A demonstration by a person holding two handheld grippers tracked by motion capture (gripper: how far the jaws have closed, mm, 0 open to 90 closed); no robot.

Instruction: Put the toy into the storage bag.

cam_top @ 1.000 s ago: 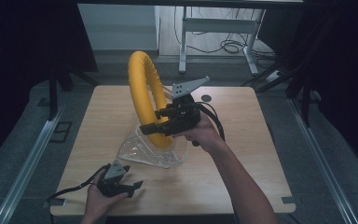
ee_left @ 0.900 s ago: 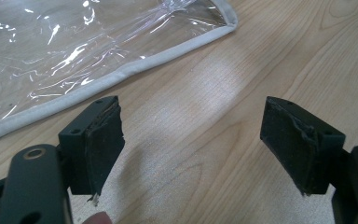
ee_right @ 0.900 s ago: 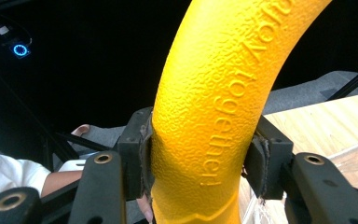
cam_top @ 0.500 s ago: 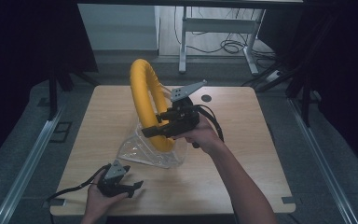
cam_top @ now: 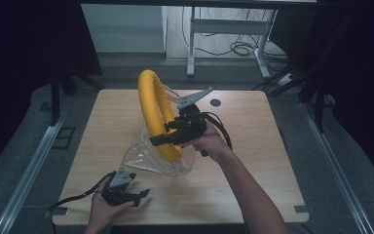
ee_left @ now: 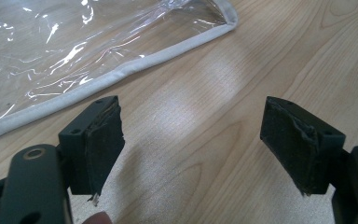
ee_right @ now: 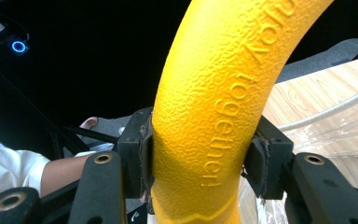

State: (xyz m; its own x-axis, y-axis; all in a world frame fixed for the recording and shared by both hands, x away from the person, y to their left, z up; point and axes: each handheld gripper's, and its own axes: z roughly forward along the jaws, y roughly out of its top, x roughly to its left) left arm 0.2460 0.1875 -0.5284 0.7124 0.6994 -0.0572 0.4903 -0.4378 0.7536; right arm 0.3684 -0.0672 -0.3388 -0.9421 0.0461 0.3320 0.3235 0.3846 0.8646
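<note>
A person works at a pale wooden worktop (cam_top: 253,146) with a black two-jaw tool in each hand. The right tool (cam_top: 161,140) is clamped on a thick yellow ring (cam_top: 152,100) that stands upright on its edge near the middle of the worktop, its lower part sitting in the mouth of a clear plastic bag (cam_top: 143,158) with a pale trimmed edge. In the right gripper view the two pads press tight against opposite sides of the ring (ee_right: 214,116), whose pebbled surface bears raised lettering running along its curve; the bag (ee_right: 335,135) and the worktop (ee_right: 303,93) show behind it at the right. From the high view, the right hand (cam_top: 212,144) grips the tool from the right side, the forearm coming in from the bottom edge, and a grey three-cornered plate (cam_top: 192,97) rises above the tool. The left tool (cam_top: 139,196) lies low near the front edge of the worktop, held in the left hand (cam_top: 104,207), well apart from the ring and just in front of the bag. In the left gripper view its jaws stand wide apart with nothing between them, bare wood beneath, and the bag's trimmed edge (ee_left: 121,70) runs across the upper left. A cable (cam_top: 73,200) trails from the left tool toward the left.
</note>
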